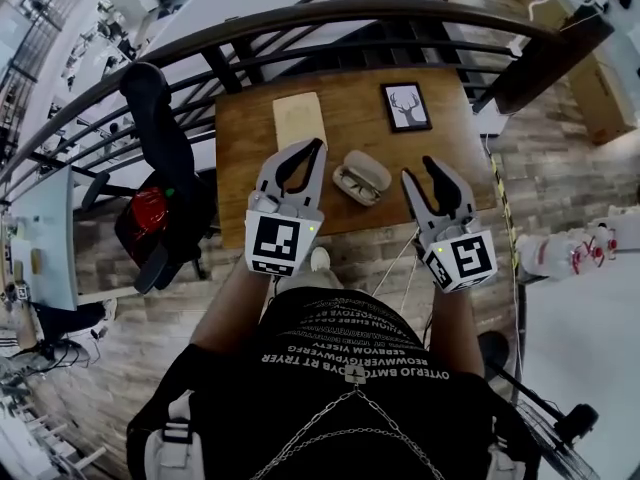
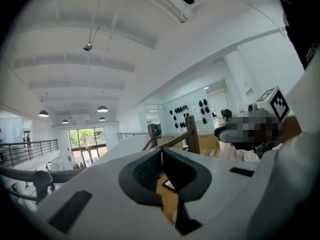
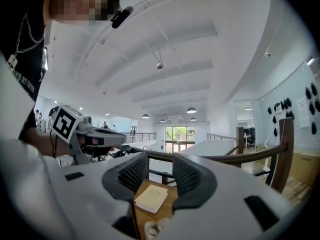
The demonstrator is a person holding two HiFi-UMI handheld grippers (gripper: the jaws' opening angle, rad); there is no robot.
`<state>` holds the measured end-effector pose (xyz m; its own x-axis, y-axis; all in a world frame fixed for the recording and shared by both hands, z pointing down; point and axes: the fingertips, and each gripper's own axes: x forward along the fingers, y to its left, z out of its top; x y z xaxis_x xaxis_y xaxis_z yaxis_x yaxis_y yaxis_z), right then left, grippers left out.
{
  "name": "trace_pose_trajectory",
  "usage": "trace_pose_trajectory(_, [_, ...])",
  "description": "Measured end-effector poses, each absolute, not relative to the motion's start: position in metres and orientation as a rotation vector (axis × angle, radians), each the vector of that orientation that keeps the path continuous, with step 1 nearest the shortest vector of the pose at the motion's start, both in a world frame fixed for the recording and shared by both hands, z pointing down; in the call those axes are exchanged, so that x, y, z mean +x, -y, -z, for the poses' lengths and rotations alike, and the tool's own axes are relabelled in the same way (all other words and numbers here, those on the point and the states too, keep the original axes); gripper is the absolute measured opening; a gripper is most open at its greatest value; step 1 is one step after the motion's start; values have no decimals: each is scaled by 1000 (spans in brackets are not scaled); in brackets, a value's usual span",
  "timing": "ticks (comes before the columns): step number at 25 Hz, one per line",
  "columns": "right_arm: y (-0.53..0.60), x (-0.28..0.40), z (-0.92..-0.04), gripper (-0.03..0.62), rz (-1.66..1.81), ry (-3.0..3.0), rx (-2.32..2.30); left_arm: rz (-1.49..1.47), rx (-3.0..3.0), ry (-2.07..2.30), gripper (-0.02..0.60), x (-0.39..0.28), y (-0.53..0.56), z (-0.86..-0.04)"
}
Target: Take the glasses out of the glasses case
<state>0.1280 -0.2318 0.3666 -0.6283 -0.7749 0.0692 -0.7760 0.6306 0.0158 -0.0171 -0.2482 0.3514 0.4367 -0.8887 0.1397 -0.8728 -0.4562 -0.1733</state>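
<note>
An open white glasses case [image 1: 368, 171] lies on the wooden table [image 1: 240, 168] with the glasses [image 1: 352, 183] lying in it. My left gripper [image 1: 318, 148] hovers just left of the case, jaws closed tip to tip with nothing between them; in the left gripper view [image 2: 161, 153] the pads meet. My right gripper [image 1: 420, 170] hangs just right of the case with a gap between its jaws and holds nothing. In the right gripper view [image 3: 160, 171] the case [image 3: 152, 230] shows low between the jaws.
A tan notebook [image 1: 300, 120] lies at the table's back left, also seen in the right gripper view [image 3: 151, 198]. A framed deer picture [image 1: 407, 106] lies at the back right. A dark railing [image 1: 300, 18] curves behind the table. An office chair [image 1: 160, 158] stands left.
</note>
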Motion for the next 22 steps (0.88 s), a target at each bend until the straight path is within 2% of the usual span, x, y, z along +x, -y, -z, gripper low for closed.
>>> trace_pose_trajectory(22, [298, 97, -368, 147, -33, 2710, 1403, 306, -2698, -1458, 29, -34, 328, -360])
